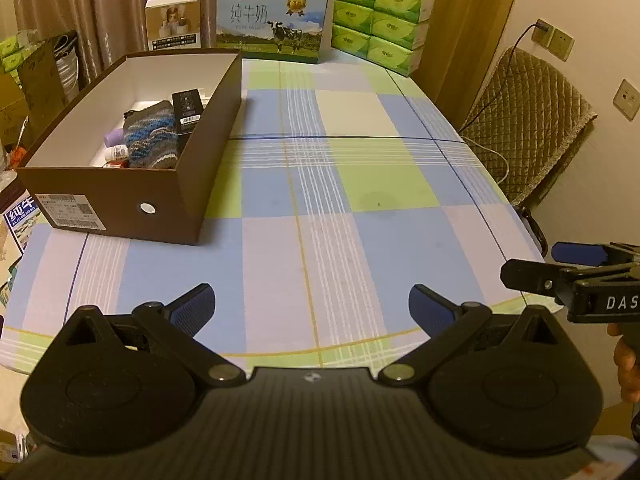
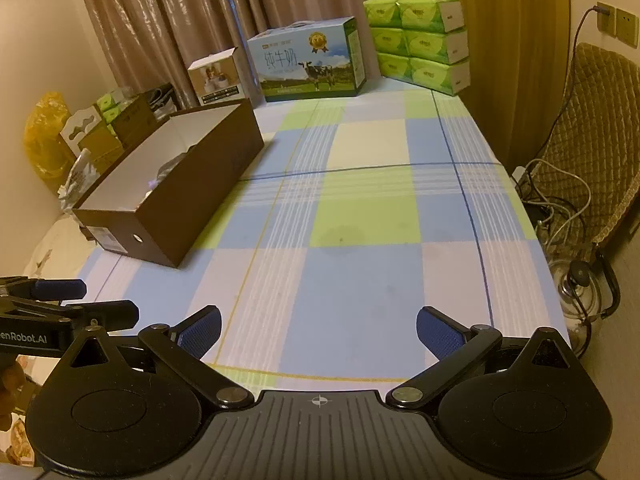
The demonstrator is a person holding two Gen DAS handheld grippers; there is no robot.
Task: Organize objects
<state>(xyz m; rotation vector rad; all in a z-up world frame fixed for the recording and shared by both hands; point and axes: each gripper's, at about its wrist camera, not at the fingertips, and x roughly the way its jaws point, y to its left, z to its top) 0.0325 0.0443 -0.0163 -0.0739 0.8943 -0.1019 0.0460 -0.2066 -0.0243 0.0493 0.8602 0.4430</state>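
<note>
Inside brown box (image 1: 120, 196): knit pouch (image 1: 150, 140), remote (image 1: 188, 110), misc.

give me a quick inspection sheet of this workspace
surface: checked tablecloth, middle bare.
job's things: brown box holds knitted pouch, black remote, small bottles.
clutter: milk carton, green tissue packs, small white box at far edge.
grippers: left gripper open; right gripper open; both hold nothing.
cables: wall plug cable, tangle beside chair.
surroundings: curtains, quilted chair, kettle.
</note>
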